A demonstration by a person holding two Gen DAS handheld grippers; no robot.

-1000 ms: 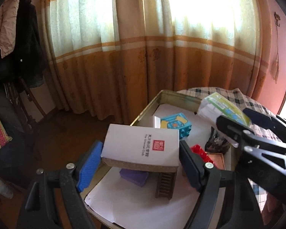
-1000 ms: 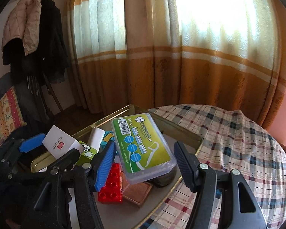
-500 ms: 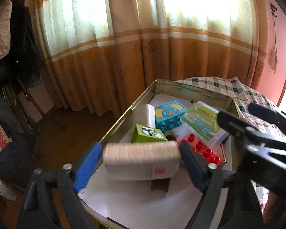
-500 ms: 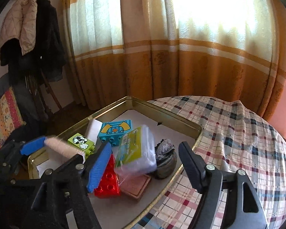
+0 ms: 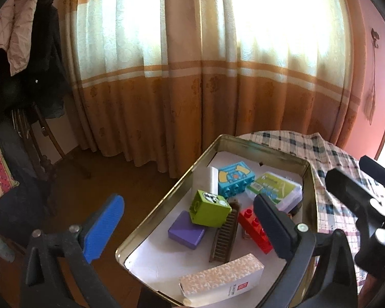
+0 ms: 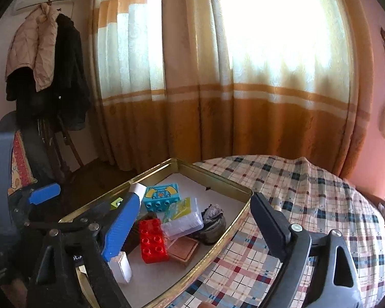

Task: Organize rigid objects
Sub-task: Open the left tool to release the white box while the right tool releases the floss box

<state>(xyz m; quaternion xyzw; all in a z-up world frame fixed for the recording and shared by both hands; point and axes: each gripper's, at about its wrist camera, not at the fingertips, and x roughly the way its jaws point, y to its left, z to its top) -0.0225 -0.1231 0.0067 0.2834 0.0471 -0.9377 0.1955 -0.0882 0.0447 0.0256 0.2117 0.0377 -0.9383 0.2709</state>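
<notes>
1. The white card box [image 5: 222, 281] lies flat on the paper liner at the near end of the gold tin tray [image 5: 156, 206]. Its long axis runs across the tray's width, with the patterned face up and the red seal near its right end.
2. The left gripper [image 5: 190, 227] hangs above and just behind that box. Its jaws are opening, with nothing between them; the box sits low in the gap, clear of both pads.
3. The clear floss-pick case [image 6: 183, 218] with a green label rests tilted near the middle of the tray. It leans over the red brick [image 6: 152, 240] and a brown square tile [image 6: 183, 250], beside a dark crumpled pouch [image 6: 213, 220].
4. The right gripper [image 6: 192, 227] is also opening and holds nothing. The case lies ahead of it and a little left of centre, its long axis slanting toward the far right.
5. The other pieces crowd the tray's middle: a green cube [image 5: 209, 208], a purple block [image 5: 186, 229], a teal brick [image 5: 234, 178] and a dark comb-like strip [image 5: 224, 233].
6. Both items look placed. For any further tidying, the left hand is nearer the box and the right hand nearer the case.
7. A checked tablecloth [image 6: 308, 205] covers the table to the right, and curtains [image 6: 218, 77] hang behind it.
</notes>
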